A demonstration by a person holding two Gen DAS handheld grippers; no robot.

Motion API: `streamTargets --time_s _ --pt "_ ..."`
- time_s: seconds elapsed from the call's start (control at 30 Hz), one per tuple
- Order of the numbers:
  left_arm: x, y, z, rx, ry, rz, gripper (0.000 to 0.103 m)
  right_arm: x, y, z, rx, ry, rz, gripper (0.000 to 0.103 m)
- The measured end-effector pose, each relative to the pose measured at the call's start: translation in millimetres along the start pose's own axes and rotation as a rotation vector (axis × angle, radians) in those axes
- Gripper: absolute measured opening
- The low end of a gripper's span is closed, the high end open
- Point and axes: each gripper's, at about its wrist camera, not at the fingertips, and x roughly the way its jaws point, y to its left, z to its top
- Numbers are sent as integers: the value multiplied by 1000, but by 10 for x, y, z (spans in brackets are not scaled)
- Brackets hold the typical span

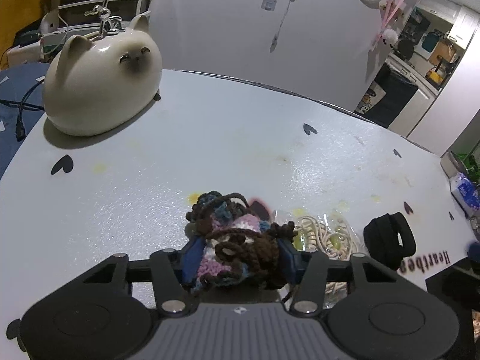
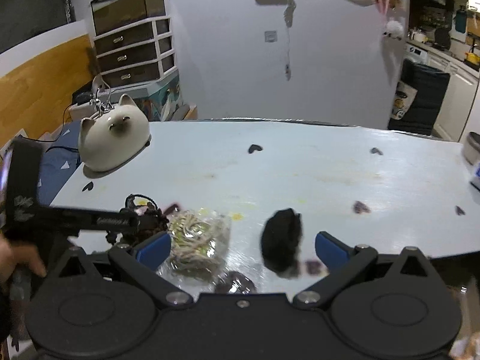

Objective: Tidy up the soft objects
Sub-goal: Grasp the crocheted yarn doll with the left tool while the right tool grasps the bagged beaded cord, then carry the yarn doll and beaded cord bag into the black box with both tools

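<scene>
**A:** What is closest to the cameras?

**B:** The left gripper (image 1: 240,258) has its blue pads pressed against both sides of a crocheted piece (image 1: 237,246) in brown, lilac and teal yarn. The yarn bulges between the pads, so the hold looks firm, probably for carrying it off to be sorted. The right gripper (image 2: 243,247) is spread wide and holds nothing.

**B:** I'll use the crocheted piece as the landmark from here.

**A:** What lies around it?

**B:** Just to its right, touching or nearly so, is a clear plastic bag of cream cord (image 2: 195,240). Further right, apart from the bag, sits a black soft item (image 2: 282,243), in line between the right gripper's open fingers, likely the next pick. It is blurred; I cannot tell whether it rests on the table.

**A:** And beyond?

**B:** Everything sits on a pale table (image 1: 240,138) with dark heart marks. Far behind the crochet and to its left stands a ceramic cat (image 1: 102,87), well apart from the soft things.
</scene>
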Motion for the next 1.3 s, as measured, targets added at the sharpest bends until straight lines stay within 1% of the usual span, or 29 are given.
streamTargets --time_s 0.17,0.37,0.53,0.6,0.63,0.67,0.7,0.77,0.8,0.87,0.93,1.13,1.3 --pt "-77 106 -13 -17 -6 9 52 446 144 112 61 74 29 103" --pt "-148 269 7 -50 -14 29 52 858 395 152 -7 146 38 103" --pt "-177 372 -5 -81 -12 46 51 1115 496 133 -21 207 61 103" --pt "-177 390 -16 -89 -9 41 51 1196 513 107 -27 240 63 102" --pt "-179 384 -22 -87 -8 42 51 1238 522 88 -30 261 56 96" --pt "-180 372 -26 -83 -8 44 51 1264 525 70 -32 275 51 86" --pt "-182 357 -28 -78 -8 46 51 1280 523 48 -32 287 51 81" --pt "-186 340 -35 -75 -6 44 51 1271 506 13 -26 295 64 74" --pt "-187 337 -38 -74 -5 44 51 1238 511 5 -34 285 67 67" --pt "-203 337 -45 -72 -5 47 50 1191 520 1 -62 288 67 62" --pt "-233 347 -49 -76 -7 51 50 1126 495 -6 -60 286 99 59" --pt "-444 339 -104 -86 -32 51 50 827 450 -25 -48 232 119 56" --pt "-718 280 -135 -94 -83 43 50 508 434 -1 -49 161 139 56"
